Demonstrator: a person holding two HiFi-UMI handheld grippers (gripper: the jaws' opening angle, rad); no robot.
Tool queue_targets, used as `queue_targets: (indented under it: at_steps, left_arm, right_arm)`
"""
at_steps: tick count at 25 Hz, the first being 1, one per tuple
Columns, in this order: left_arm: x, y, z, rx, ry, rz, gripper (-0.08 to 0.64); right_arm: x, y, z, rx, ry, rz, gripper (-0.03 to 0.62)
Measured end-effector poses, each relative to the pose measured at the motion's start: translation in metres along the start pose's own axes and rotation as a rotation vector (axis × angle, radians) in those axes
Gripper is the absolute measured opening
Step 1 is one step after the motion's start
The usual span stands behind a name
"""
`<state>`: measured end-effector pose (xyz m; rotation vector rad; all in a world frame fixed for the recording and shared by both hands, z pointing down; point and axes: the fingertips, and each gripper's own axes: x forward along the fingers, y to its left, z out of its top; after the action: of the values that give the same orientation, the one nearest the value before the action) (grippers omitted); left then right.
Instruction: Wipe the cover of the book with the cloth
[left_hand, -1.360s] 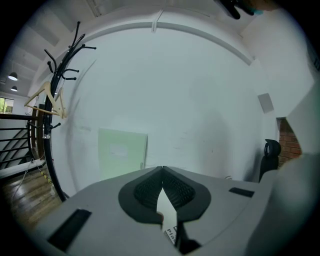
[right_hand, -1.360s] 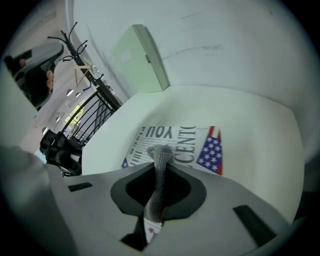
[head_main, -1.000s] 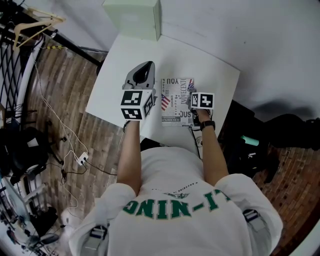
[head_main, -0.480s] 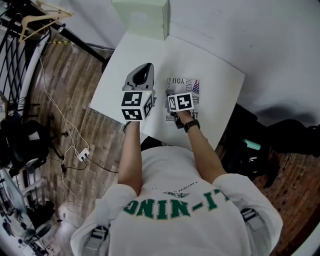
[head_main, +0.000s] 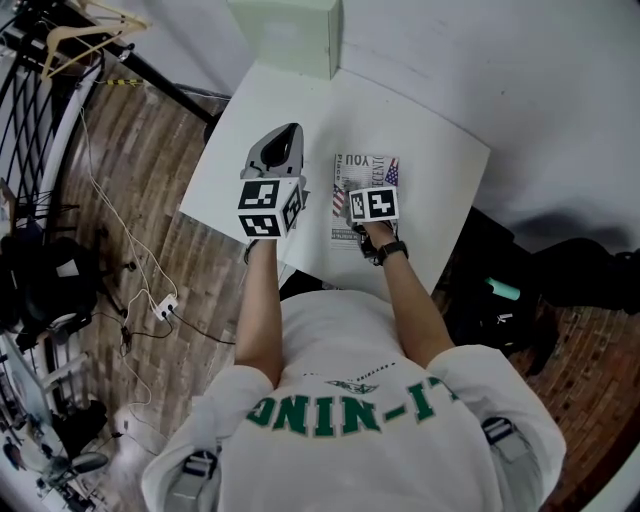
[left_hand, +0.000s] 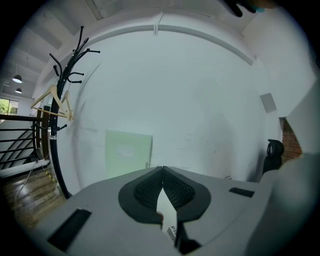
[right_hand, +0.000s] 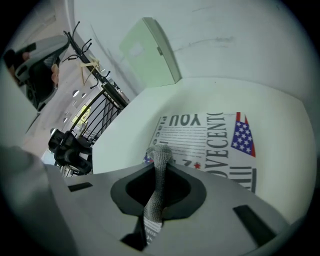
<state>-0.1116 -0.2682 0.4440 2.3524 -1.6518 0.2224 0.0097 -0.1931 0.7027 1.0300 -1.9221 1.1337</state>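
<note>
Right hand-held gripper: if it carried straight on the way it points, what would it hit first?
Most likely the book: the right hand-held gripper, shut on a grey cloth, points down at its printed cover. Depth is unclear.

The cloth (right_hand: 161, 152) is a rough grey knit, the book (right_hand: 200, 135) has a smooth printed paper cover, the table (right_hand: 125, 135) is smooth matt white, the floor (head_main: 150, 170) is brown wood planking, and the right gripper (right_hand: 160, 167) is matt grey plastic.
</note>
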Motion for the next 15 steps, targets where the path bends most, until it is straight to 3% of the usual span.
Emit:
queue_targets:
  at_steps: [9, 15]
  left_arm:
    - [0.014, -0.028, -0.002, 0.001, 0.003, -0.062, 0.014]
    - [0.016, -0.035, 0.001, 0.008, 0.001, -0.078, 0.014]
  right_arm:
    - [-0.050, -0.095, -0.007, 0.154, -0.083, -0.154, 0.038]
    - [-0.058, -0.110, -0.012, 0.202, -0.102, -0.178, 0.038]
